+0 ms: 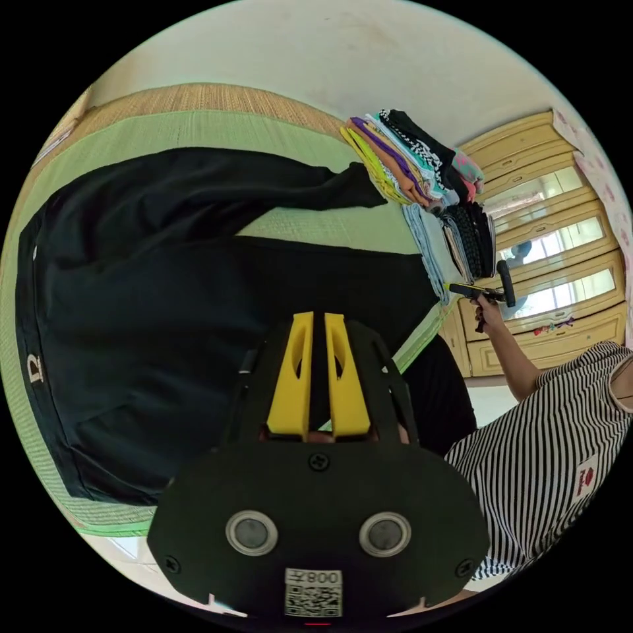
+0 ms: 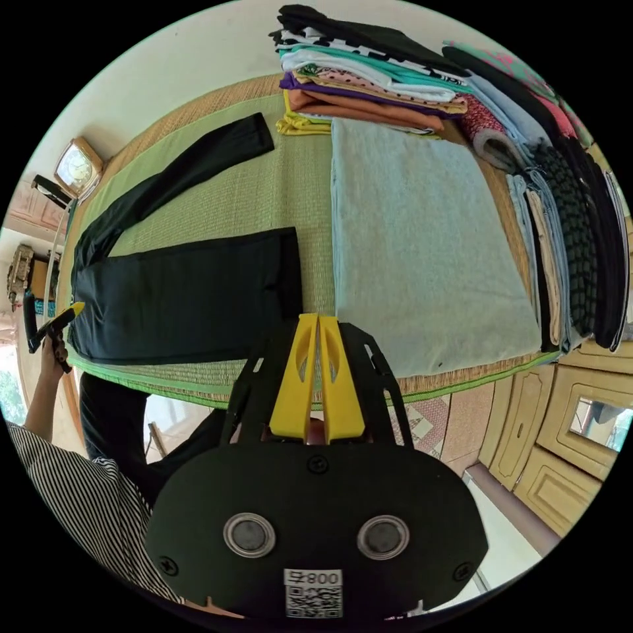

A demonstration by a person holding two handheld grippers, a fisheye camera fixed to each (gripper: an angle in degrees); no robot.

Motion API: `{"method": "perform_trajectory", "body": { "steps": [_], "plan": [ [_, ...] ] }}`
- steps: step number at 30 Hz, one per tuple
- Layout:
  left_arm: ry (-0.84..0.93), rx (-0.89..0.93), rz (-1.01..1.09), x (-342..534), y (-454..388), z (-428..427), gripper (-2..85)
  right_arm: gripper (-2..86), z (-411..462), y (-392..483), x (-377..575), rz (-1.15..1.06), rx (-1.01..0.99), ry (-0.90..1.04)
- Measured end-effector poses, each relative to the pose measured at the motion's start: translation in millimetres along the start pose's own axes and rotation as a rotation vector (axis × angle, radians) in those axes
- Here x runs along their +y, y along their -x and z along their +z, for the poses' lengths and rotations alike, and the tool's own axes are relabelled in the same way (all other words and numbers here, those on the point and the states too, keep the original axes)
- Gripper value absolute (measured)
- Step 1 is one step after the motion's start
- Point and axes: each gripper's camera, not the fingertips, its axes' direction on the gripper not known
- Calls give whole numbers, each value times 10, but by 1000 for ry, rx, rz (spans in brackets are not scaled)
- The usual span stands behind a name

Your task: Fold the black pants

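- Pants (image 1: pixel 165 277) lie flat on green mat (image 1: pixel 217 128), legs apart in a V; one leg runs to the clothes stack (image 1: pixel 422 165), other leg toward the person's side.
- Left gripper (image 1: pixel 318 323): yellow jaws nearly together w/ thin gap, poised above the pants near mat edge; can't tell if any cloth is caught. Also seen small in right gripper view (image 2: pixel 56 323), at the waist end.
- Right gripper (image 2: pixel 318 323): jaws all but pressed together, nothing between them, over mat edge betw. the nearer leg hem & light blue towel (image 2: pixel 422 250). Seen in left gripper view (image 1: pixel 475 290), held in a hand (image 1: pixel 489 306) by the stack.
- Striped shirt (image 1: pixel 547 455) of person beside mat.
- Wooden cabinet (image 1: pixel 554 244) behind the stack.
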Motion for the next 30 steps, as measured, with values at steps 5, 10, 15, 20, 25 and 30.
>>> {"method": "perform_trajectory", "body": {
  "steps": [5,10,15,20,25,30],
  "plan": [
    [-85,-55,-10,-355,217,-188,62,32,-287,186,-402,-66,-74,-157],
    [-94,-122,6,-860,365,-191,70,63,-150,489,-1186,-147,-65,-178],
    [-47,-214,32,-1345,458,-42,69,69,45,669,-1843,-163,-45,-175],
    [28,-303,5,-1507,559,184,37,64,450,832,-2121,-195,5,-94],
    [15,-320,41,-1464,553,114,10,23,516,907,-2065,-242,43,-106],
    [-46,-379,70,-1419,482,-119,3,-1,383,786,-1902,-241,1,-134]
  ]
}}
